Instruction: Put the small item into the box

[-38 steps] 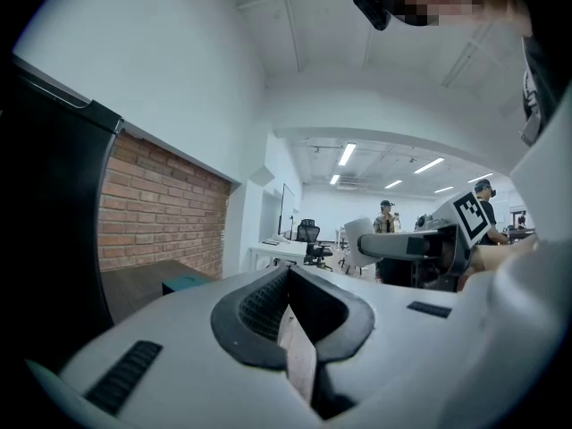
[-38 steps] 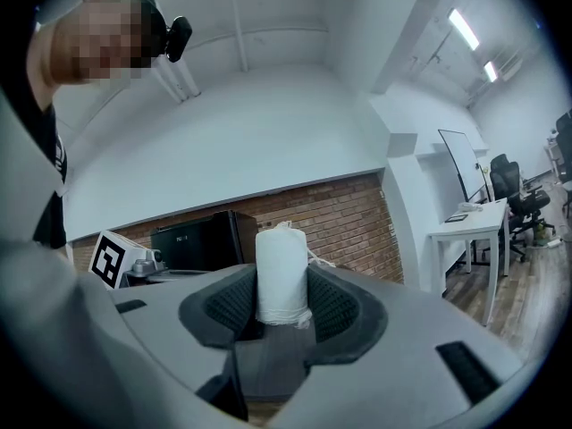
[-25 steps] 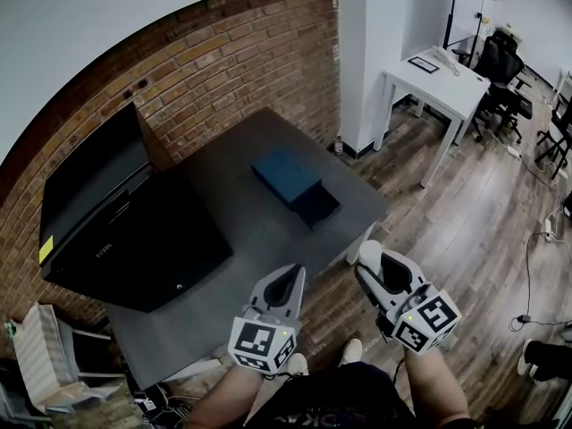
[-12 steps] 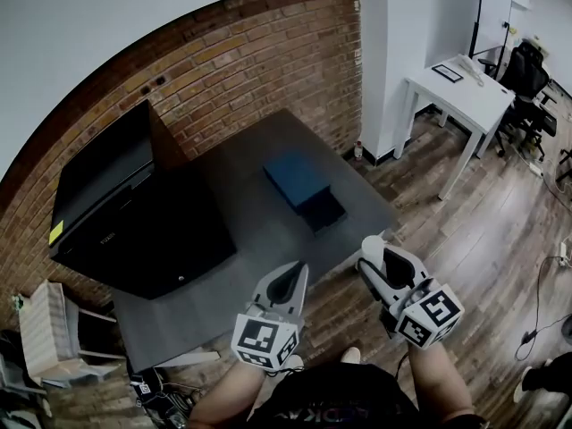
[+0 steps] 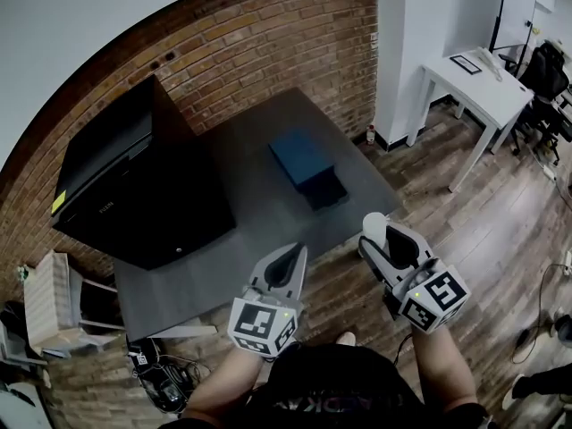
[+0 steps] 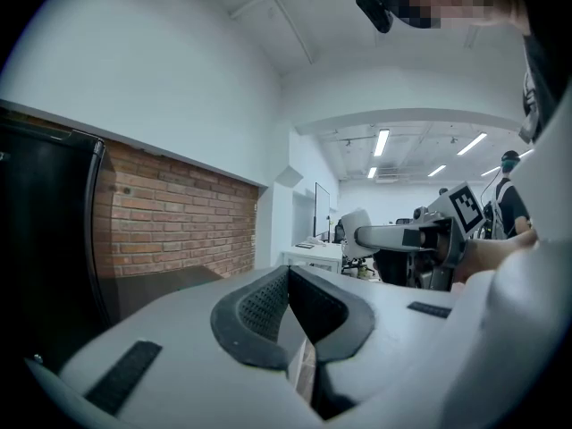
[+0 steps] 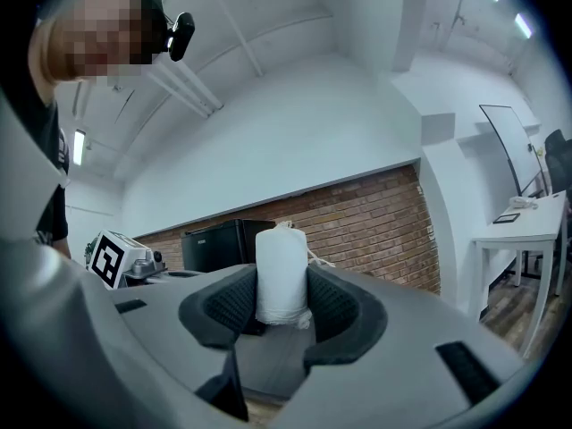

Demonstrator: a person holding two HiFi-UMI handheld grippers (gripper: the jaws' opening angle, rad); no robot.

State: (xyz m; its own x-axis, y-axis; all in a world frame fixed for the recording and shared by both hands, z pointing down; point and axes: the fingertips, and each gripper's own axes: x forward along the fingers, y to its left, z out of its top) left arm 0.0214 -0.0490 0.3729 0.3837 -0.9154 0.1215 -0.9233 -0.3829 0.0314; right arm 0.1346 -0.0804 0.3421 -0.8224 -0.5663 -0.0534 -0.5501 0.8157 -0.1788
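Observation:
A small white roll (image 7: 281, 273) stands upright between the pads of my right gripper (image 7: 281, 286), which is shut on it; in the head view the white roll (image 5: 374, 230) pokes out of the right gripper (image 5: 382, 239) over the wooden floor, near the table's front right corner. My left gripper (image 5: 291, 259) hangs above the table's front edge, its jaws (image 6: 288, 300) shut with nothing between them. The dark blue box (image 5: 309, 167) lies on the grey table (image 5: 241, 213), its lid swung open beside it, well ahead of both grippers.
A large black case (image 5: 134, 195) covers the table's left part against the brick wall (image 5: 259, 34). A white desk (image 5: 478, 83) and office chairs (image 5: 550, 74) stand at the far right. Cables and a white crate (image 5: 49, 302) lie on the floor at the left.
The head view has shifted, so the table and box sit slightly higher and further right in the picture. Both grippers keep their places and states.

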